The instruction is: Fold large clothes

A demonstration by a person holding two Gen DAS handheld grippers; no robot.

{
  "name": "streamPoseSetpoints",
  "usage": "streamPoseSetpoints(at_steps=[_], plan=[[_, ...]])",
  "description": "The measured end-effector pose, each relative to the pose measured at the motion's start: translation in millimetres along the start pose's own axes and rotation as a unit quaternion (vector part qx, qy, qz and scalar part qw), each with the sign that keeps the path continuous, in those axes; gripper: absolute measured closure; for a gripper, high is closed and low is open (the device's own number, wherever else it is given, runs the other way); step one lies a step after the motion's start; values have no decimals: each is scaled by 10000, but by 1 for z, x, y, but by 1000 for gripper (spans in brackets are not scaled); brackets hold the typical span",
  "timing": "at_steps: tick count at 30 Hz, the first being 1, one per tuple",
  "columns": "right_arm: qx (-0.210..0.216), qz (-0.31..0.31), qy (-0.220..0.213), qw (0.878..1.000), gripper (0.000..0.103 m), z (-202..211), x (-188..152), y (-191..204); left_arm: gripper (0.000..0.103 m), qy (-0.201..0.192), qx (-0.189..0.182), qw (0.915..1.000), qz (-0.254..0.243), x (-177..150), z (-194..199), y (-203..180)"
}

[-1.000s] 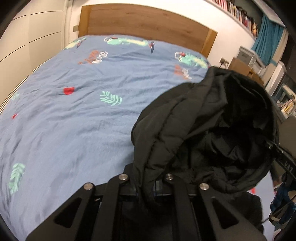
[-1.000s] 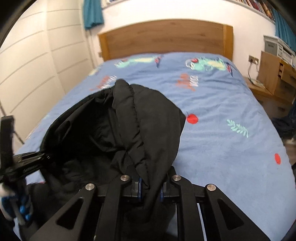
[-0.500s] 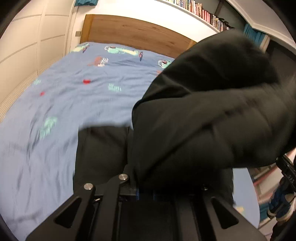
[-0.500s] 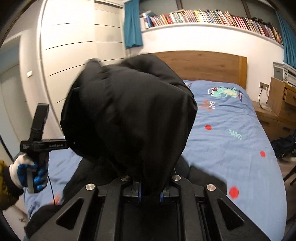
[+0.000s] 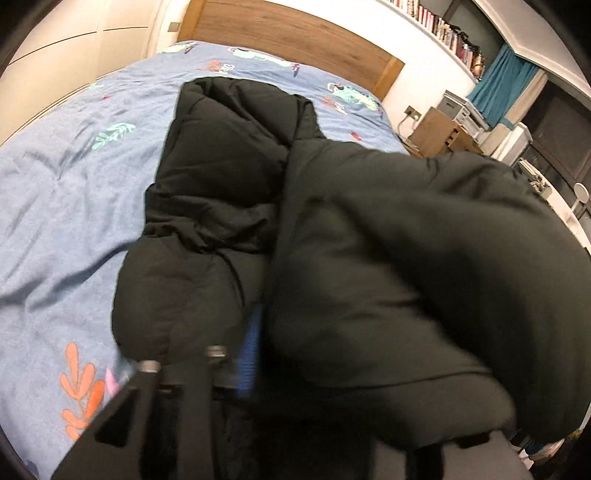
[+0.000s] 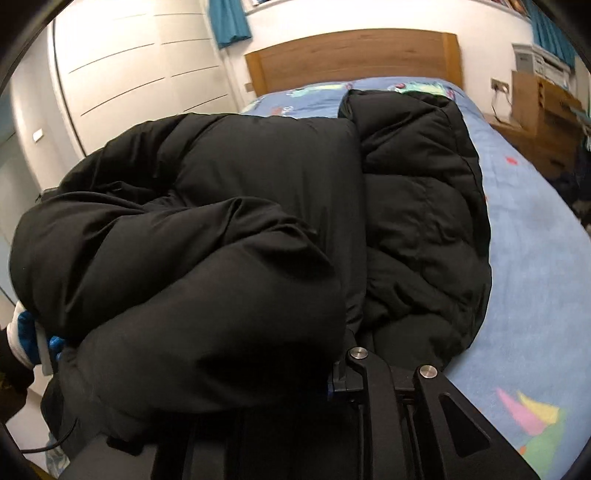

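Left wrist view: the left claw (image 5: 255, 354) sits low at the near edge of the bed (image 5: 66, 206), pointing toward the wooden headboard (image 5: 295, 33) and rolled a little, so its dark frame slants up from the lower left. The black puffer jacket (image 5: 369, 240) fills most of the frame. One part of it lies along the blue patterned bedcover and reaches toward the headboard; another thick fold bulges over the claw on the right side, blurred. A blue pad shows in the narrow gap where the fabric drops into the claw, and the jacket is bunched tight there, so the claw appears closed on it, though cloth hides the fingertips themselves.

Right wrist view: the right claw (image 6: 332, 384) is also low at the near edge of the bed (image 6: 535, 258), aimed toward the headboard (image 6: 354, 55). The jacket (image 6: 229, 229) is heaped over the left half of its frame, covering the left finger entirely. The right finger's blue pad presses against the fabric, so the grip looks closed on the jacket. The far part of the jacket lies flat on the bedcover. At the left edge a gloved hand (image 6: 22, 332) in blue and white peeks out from under the jacket's bulge, wrapped around a grip.
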State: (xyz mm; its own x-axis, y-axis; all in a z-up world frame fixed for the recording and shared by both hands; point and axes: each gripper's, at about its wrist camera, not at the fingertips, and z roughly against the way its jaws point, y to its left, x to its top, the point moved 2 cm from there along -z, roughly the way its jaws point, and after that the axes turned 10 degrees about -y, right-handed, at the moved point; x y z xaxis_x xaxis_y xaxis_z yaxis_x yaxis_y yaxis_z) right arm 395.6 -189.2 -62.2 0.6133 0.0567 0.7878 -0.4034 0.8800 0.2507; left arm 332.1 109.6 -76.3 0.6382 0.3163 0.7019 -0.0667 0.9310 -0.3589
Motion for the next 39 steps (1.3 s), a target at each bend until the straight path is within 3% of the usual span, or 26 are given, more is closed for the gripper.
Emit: streamPoseSetpoints(at_steps=[2,6,9,11,13,21,27,33,39], plan=[[-35,49,-59,10000,77,-3,7,0,52,-50,12,10000,58,-2,4,3],[-95,293,-73,9995,68,-4,8,7,51,-59,17,9998,176,-7,4,10],[-177,456,-64,9988,54,3,-2,12,50,-33,124,9999,100,-12,9,8],[-250,550,-87,9981,38,11,-10,14,50,-11,177,9998,29,-18,16,4],[-266,558,-80,9981,34,19,-16,14,50,27,231,9997,-59,-23,23,3],[-579,400,9,9975,34,64,-34,-6,50,74,461,9989,2,-49,71,20],[-700,408,-261,9964,34,111,-15,-11,50,-312,492,9983,-64,-19,105,18],[-619,568,-755,9936,31,124,56,7,50,-704,86,9973,-204,48,109,-21],[-326,881,-789,9924,30,72,107,36,50,-692,-216,9962,-487,78,73,-67]])
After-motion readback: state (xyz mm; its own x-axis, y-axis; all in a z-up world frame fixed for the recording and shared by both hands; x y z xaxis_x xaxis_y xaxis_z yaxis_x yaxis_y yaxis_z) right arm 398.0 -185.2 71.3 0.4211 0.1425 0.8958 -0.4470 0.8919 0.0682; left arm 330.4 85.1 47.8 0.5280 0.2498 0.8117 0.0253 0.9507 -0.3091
